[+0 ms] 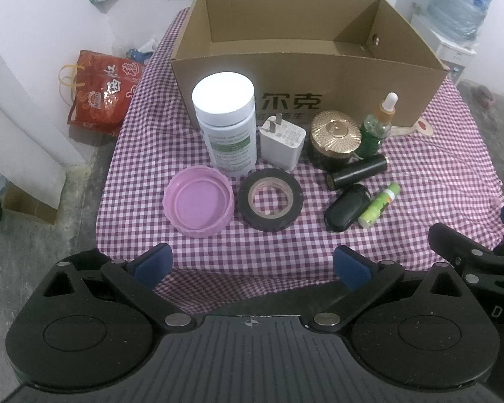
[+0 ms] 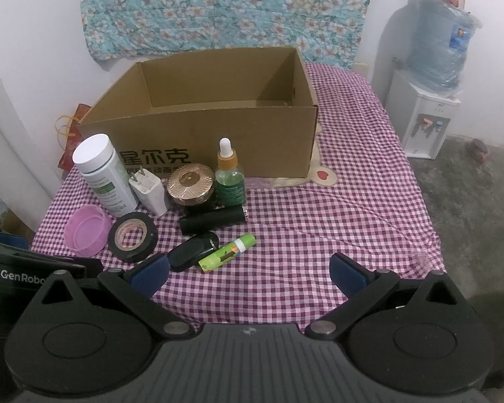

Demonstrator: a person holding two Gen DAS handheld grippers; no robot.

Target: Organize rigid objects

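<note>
An open, empty cardboard box [image 1: 305,77] [image 2: 218,134] stands at the back of the checked table. In front of it stand a white bottle [image 1: 226,124] [image 2: 102,174], a white charger [image 1: 282,142] [image 2: 149,189], a gold-lidded jar [image 1: 336,139] [image 2: 191,184] and a green dropper bottle [image 1: 376,127] [image 2: 230,178]. Nearer lie a pink lid [image 1: 198,201] [image 2: 85,230], a black tape roll [image 1: 268,199] [image 2: 132,236], a black cylinder [image 1: 356,171] [image 2: 213,221], a black key fob [image 1: 347,206] [image 2: 193,250] and a green tube [image 1: 379,205] [image 2: 226,252]. My left gripper [image 1: 252,265] and right gripper [image 2: 248,273] are open and empty, short of the objects.
A red bag [image 1: 99,97] sits on the floor to the left. A water dispenser [image 2: 426,100] stands at the right. The purple checked cloth [image 2: 352,201] hangs over the table edges. A floral cloth [image 2: 218,6] hangs on the back wall.
</note>
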